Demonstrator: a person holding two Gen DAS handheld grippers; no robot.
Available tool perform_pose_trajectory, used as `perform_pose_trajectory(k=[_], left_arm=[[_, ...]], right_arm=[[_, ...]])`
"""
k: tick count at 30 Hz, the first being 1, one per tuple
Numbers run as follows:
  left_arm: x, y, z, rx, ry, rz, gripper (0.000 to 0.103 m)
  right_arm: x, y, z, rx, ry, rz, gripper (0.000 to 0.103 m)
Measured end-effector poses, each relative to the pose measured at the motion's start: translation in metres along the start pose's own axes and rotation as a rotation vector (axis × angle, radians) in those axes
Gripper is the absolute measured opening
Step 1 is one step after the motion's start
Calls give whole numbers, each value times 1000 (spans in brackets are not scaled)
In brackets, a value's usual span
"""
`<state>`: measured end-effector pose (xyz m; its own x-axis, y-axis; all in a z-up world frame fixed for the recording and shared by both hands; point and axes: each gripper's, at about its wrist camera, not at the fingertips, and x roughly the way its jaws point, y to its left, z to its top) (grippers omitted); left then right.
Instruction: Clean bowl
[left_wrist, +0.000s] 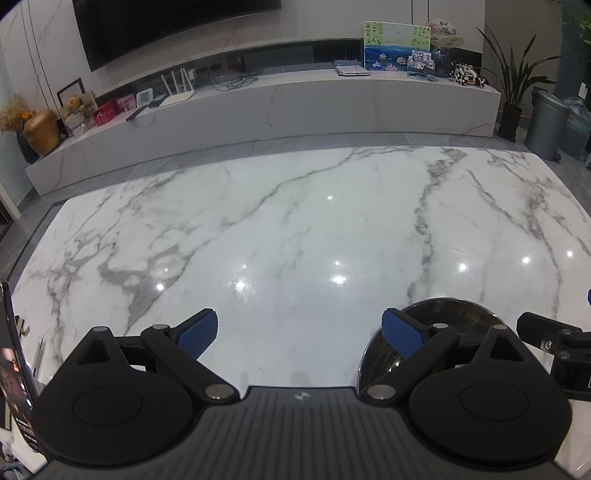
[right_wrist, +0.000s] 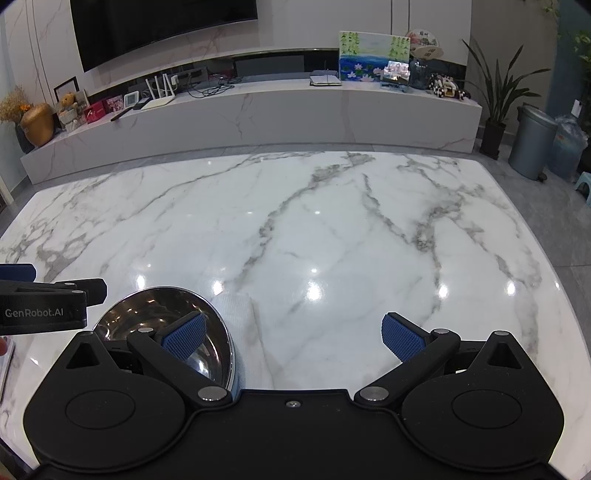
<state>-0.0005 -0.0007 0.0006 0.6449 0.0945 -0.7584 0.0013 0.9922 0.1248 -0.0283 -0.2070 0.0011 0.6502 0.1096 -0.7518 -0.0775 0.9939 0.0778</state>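
A shiny steel bowl (left_wrist: 454, 317) sits on the white marble table (left_wrist: 295, 221), low and to the right in the left wrist view, partly hidden behind my left gripper's right finger. My left gripper (left_wrist: 299, 334) is open with bare table between its blue pads. In the right wrist view the same bowl (right_wrist: 162, 310) lies at the lower left, behind the left finger of my right gripper (right_wrist: 293, 338), which is open with nothing between its fingers. A folded white cloth (right_wrist: 236, 306) lies just right of the bowl. The other gripper shows at each frame's edge.
A phone-like dark screen (left_wrist: 14, 369) stands at the left table edge, with a pen (left_wrist: 38, 350) beside it. Beyond the table's far edge runs a marble TV bench (right_wrist: 258, 107) with ornaments. A grey bin (right_wrist: 530, 142) and a plant stand at the right.
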Motion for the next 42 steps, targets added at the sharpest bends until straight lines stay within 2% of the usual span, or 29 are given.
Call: perform_pose_trajectory(k=[4,6,11,42], left_arm=[[-6,-7,-2,10,-19,-3,97],[-4,-1,-3,-24,-17,-33,97],[-6,0,0,0,-21,-22,97],[0,1,-1,-2,15,-14,97]], right_arm=[[1,0,-1,0,-1,2,102],[1,0,-2,-1,-2,3,102],[4,4,0,-5,0,2,102],[5,6,-2,-24,17,-4,102]])
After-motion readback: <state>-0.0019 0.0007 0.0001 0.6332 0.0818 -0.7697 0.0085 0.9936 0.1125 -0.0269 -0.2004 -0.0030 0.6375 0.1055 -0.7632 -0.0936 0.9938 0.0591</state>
